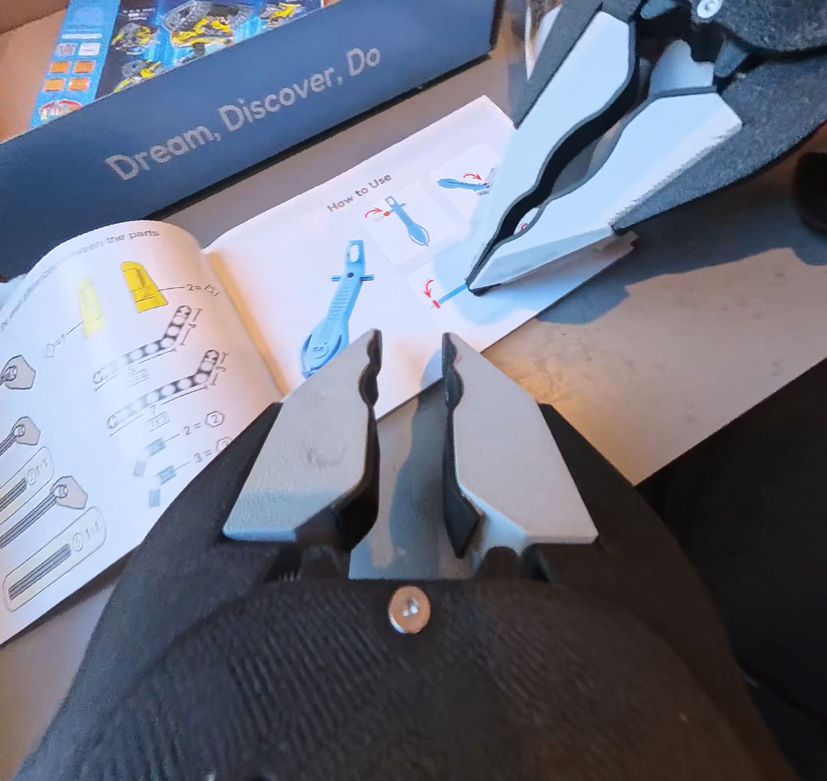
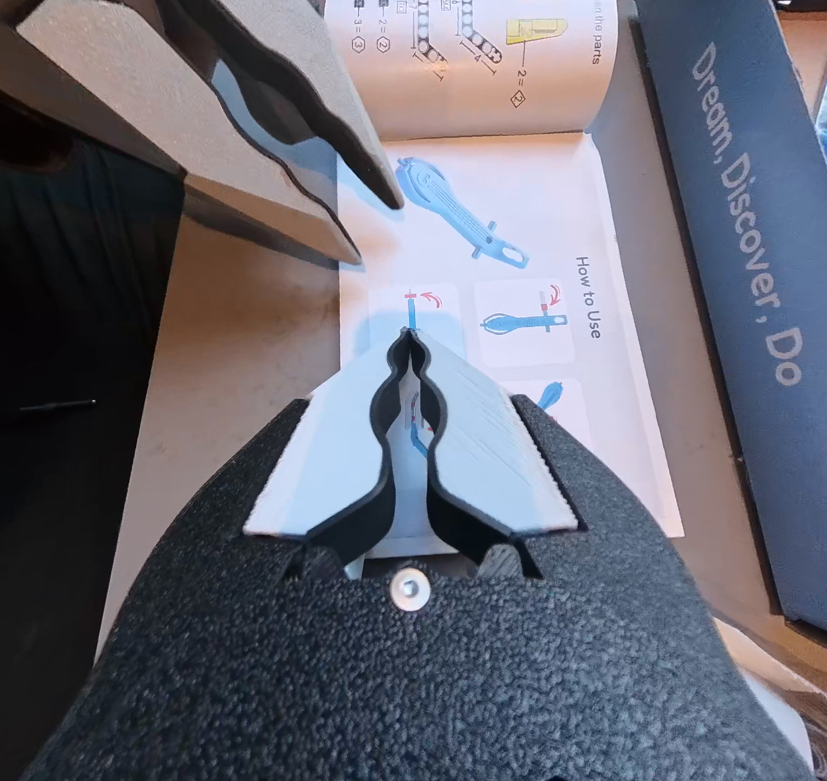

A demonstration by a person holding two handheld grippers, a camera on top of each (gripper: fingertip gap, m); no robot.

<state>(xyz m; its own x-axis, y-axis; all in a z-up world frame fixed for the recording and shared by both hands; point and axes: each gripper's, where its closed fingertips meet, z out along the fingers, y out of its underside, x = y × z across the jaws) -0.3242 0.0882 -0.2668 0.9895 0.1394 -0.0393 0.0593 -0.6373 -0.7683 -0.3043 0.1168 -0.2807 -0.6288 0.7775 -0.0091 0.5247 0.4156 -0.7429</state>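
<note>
An open white instruction booklet (image 1: 277, 294) lies flat on the table, with a blue tool drawn on its right page. My left gripper (image 1: 411, 343) is open, and nothing sits between its fingers. It hovers just over the booklet's near edge. My right gripper (image 2: 409, 332) is shut, its tips together and resting on the right page of the booklet (image 2: 514, 205). It also shows in the left wrist view (image 1: 474, 287), tips down on the page. The left gripper (image 2: 378, 234) shows open in the right wrist view, above the page's left side.
A dark blue box wall (image 1: 250, 102) stands just behind the booklet, and it also shows in the right wrist view (image 2: 738, 267). A colourful leaflet (image 1: 179, 35) lies inside the cardboard box. The grey-brown table (image 1: 649, 379) ends at a dark drop (image 2: 67, 357) beside the booklet. One gripper's finger ends stand about 5 cm off the other's.
</note>
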